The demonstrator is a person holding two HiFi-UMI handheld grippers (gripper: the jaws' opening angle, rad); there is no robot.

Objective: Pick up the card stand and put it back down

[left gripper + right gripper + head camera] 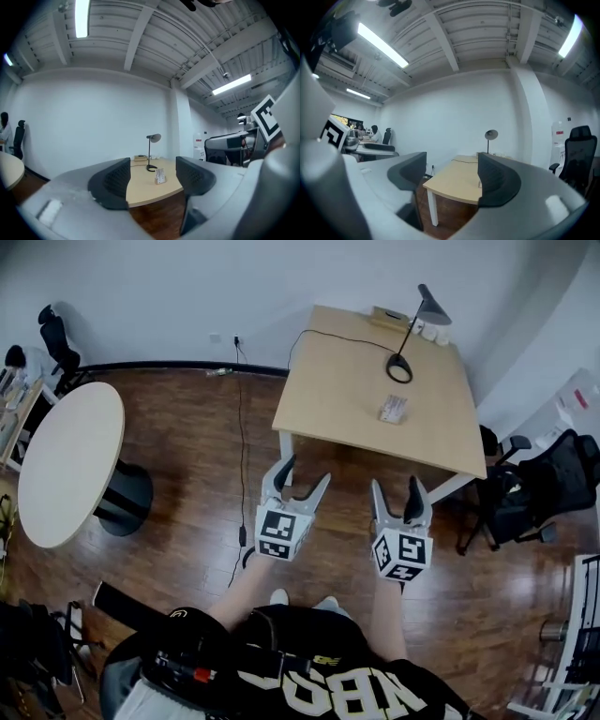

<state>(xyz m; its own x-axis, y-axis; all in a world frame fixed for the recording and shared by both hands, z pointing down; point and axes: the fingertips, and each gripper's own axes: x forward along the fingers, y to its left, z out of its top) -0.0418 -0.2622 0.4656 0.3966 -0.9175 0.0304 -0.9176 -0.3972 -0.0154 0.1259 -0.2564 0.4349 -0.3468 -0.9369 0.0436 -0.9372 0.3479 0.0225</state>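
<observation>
A wood floor (187,521) fills most of the head view. A rectangular table (347,381) stands ahead, a round table (66,465) is off to the left, and a black chair (553,479) sits at the right.

The left gripper (305,472) and right gripper (395,486) hang over the floor, short of the table's near edge. Both have their jaws partly apart with nothing between them.

A lamp (432,307) stands at the table's far end. The card stand (393,409) sits just in front of the lamp's base, right of the table's middle, well apart from both grippers.

It looks small, light and stiff, and probably smooth enough to slip. It may tip or shed its cards if squeezed high. A low pinch across its 2 short sides seems safest.

The print on its card is too small to read. The big white letters on the person's shirt are upside down and cut off, so I cannot read them surely.
</observation>
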